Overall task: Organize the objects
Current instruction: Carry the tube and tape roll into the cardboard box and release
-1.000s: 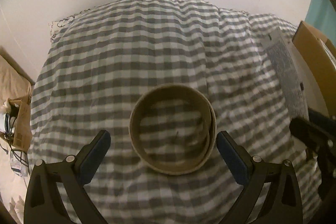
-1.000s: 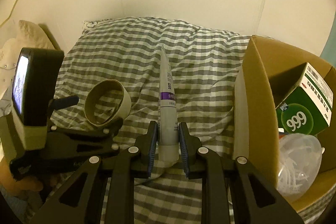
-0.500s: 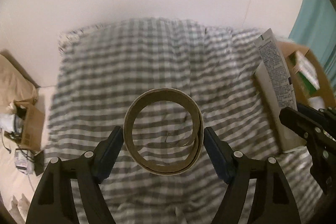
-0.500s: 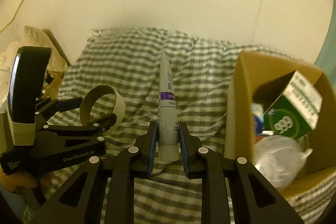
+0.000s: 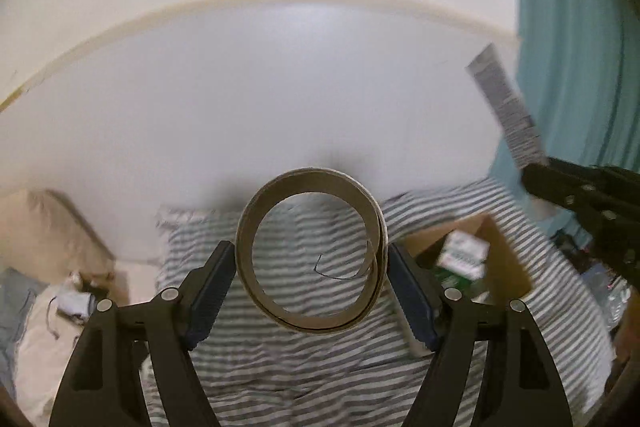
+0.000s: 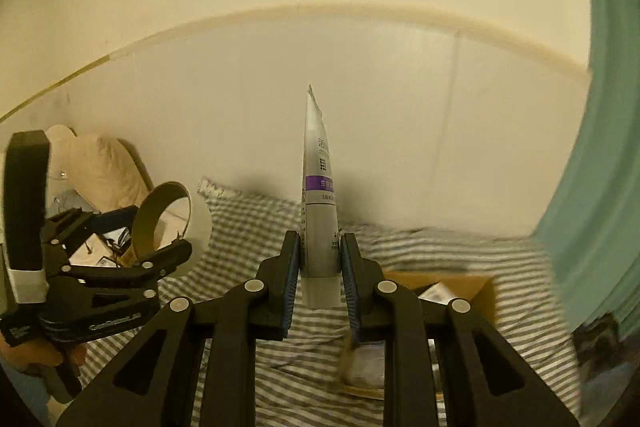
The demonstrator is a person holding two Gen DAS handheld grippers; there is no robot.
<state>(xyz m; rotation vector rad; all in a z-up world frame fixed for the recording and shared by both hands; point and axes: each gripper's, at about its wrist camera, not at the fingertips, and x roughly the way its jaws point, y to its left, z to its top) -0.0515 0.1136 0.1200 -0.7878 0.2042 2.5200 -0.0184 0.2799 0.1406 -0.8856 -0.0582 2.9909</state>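
My left gripper (image 5: 310, 287) is shut on a brown cardboard tape roll (image 5: 244, 259), held high above the checked bed; the roll also shows in the right wrist view (image 6: 200, 223). My right gripper (image 6: 320, 259) is shut on a silver tube with a purple band (image 6: 318, 203), tip pointing up; the tube also shows in the left wrist view (image 5: 506, 107). The open cardboard box (image 5: 506, 259) lies below on the bed with a green and white carton (image 5: 462, 253) inside; the box also shows in the right wrist view (image 6: 468, 285).
The grey checked bedcover (image 5: 304, 375) spreads below. A white wall (image 5: 280, 87) is ahead, a teal curtain (image 5: 580, 27) at the right. A beige pillow (image 6: 100, 167) and clutter (image 5: 72, 303) lie at the left.
Both grippers have risen well above the bed with their objects, tilting up toward the wall. The left gripper closed on the tape roll and lifted it. The box now lies far below.
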